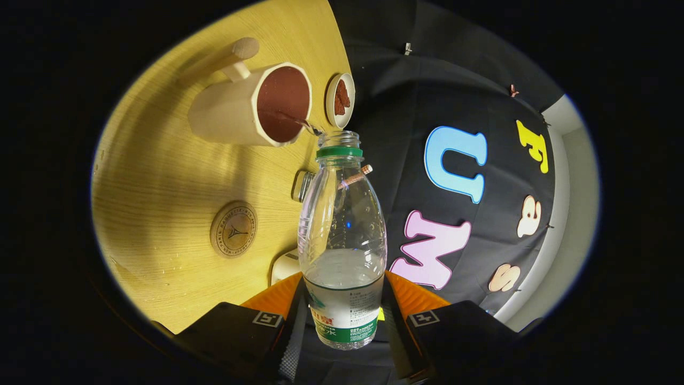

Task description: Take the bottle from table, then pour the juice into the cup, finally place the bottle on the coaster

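Gripper (342,315) fingers clenched on tilted bottle (342,235), mouth at cup (251,107), above pale wooden table (160,176) with coaster (233,229).

Warm, strong light falls on the table (160,176), brightest at the upper left of the frame and dimming toward the lower left; the cup (251,107) throws a soft shadow leftward over the wood; small glints sit on the bottle (342,235), which stays sharp; the wall at right is dark and evenly lit; the gripper (344,321), its fingers pressed on the bottle at the bottom, is in deep shade; fisheye bending curves the table edge and squeezes things near the rim.
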{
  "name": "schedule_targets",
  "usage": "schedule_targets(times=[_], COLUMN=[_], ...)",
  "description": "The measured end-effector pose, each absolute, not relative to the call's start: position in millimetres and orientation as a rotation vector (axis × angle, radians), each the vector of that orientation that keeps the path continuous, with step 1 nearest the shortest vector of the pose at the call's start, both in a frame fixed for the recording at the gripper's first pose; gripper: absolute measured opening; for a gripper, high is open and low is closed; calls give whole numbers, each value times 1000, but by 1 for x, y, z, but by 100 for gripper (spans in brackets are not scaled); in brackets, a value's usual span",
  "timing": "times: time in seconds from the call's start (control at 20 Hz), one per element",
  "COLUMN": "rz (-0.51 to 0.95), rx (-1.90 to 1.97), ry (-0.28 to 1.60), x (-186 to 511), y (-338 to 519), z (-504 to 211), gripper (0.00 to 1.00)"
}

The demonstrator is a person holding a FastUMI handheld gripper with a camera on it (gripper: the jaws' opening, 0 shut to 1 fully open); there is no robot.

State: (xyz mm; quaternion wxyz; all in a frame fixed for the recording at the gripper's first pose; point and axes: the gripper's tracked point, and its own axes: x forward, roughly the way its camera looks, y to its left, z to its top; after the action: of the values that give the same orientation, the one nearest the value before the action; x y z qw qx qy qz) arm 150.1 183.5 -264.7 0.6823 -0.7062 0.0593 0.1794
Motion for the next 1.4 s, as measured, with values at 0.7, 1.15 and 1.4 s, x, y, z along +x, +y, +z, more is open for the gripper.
schedule_targets(times=[0.7,1.15,1.4], rz=[408,421,429], rx=[-1652,-1698,-1731], ry=[100,90,65], x=[158,161,162], y=[185,185,189], z=[-259,-259,-257], gripper=[70,70,70])
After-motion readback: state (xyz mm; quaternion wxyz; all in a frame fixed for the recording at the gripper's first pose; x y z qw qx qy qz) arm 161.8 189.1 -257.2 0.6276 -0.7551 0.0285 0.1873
